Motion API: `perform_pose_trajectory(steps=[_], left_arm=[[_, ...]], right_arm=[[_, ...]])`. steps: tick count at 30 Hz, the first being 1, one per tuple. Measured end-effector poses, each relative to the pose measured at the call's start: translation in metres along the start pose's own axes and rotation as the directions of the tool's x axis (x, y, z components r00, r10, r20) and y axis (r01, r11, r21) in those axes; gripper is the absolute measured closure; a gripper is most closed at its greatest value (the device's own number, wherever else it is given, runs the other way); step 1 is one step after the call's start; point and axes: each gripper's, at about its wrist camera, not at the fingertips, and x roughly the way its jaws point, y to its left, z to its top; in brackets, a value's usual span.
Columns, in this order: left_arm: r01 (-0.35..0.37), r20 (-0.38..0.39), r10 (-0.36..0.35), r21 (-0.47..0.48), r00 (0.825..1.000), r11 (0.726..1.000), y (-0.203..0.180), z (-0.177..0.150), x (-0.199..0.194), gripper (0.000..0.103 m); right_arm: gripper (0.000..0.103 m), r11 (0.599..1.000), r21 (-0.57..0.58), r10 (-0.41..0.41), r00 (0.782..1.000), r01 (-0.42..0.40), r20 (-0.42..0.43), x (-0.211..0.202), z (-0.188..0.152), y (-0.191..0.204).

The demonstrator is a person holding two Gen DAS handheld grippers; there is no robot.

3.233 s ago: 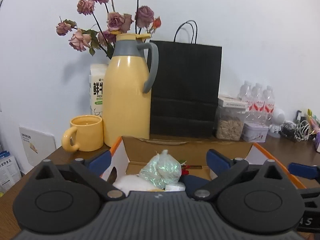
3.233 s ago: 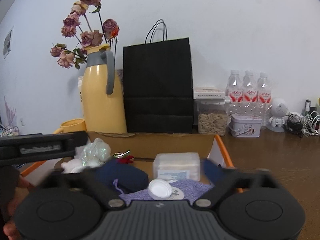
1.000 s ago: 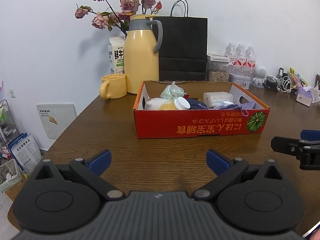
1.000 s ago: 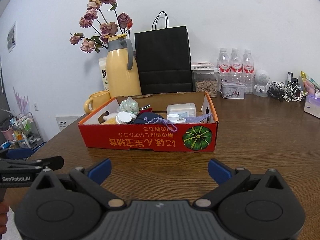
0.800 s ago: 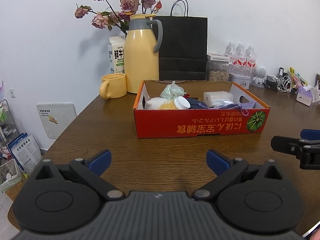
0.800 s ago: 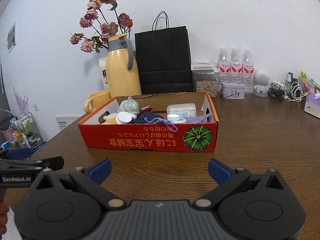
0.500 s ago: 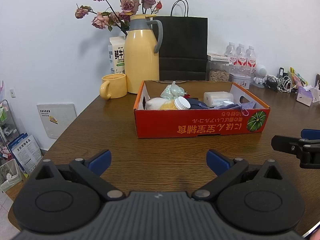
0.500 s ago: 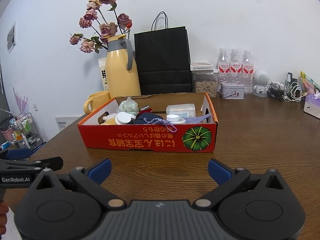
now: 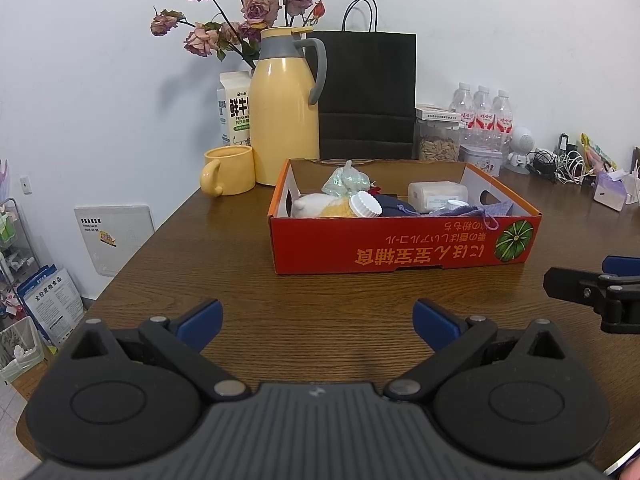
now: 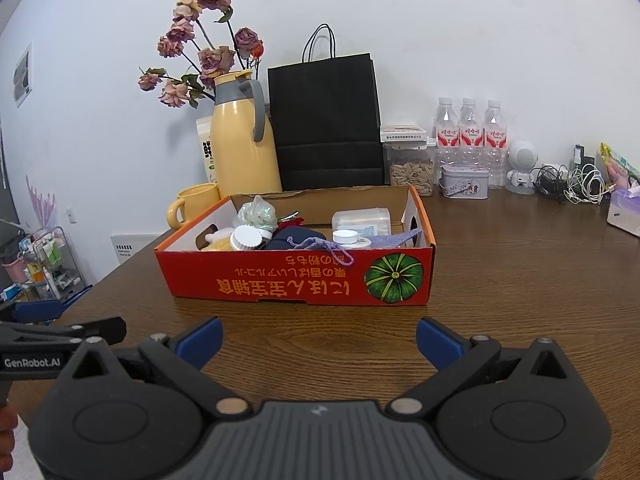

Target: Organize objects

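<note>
A red cardboard box (image 9: 404,246) (image 10: 296,280) with a pumpkin print sits mid-table. Inside lie a white-capped jar (image 9: 365,205) (image 10: 248,238), a clear bag of green bits (image 9: 347,181) (image 10: 256,211), a navy pouch (image 10: 296,237), a lilac drawstring bag (image 10: 332,245), a small white-lidded pot (image 10: 346,236) and a clear plastic tub (image 9: 437,194) (image 10: 361,220). My left gripper (image 9: 316,318) stands open and empty over bare table, well short of the box. My right gripper (image 10: 319,338) is open and empty too, also short of the box.
Behind the box stand a yellow thermos (image 9: 285,108), a yellow mug (image 9: 228,171), a milk carton (image 9: 234,110), dried roses (image 9: 236,20), a black paper bag (image 9: 366,94), a seed jar (image 9: 438,138), water bottles (image 10: 470,136) and tangled cables (image 10: 572,184). The table's left edge (image 9: 132,256) drops to shelves.
Compared with 3.2 s ago, both grippers have pulled back from over the box to the table's near side. Over the last second nothing has visibly moved.
</note>
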Motion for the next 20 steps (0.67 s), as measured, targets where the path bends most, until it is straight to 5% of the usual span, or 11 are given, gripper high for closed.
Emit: perform_pose_trajectory(steps=[20], left_arm=[[-0.005, 0.004, 0.005, 0.000, 1.000, 1.000, -0.0015, -0.0011, -0.0014, 0.000]], right_arm=[[0.000, 1.000, 0.002, 0.000, 1.000, 0.000, 0.000, 0.0005, 0.0012, -0.0012]])
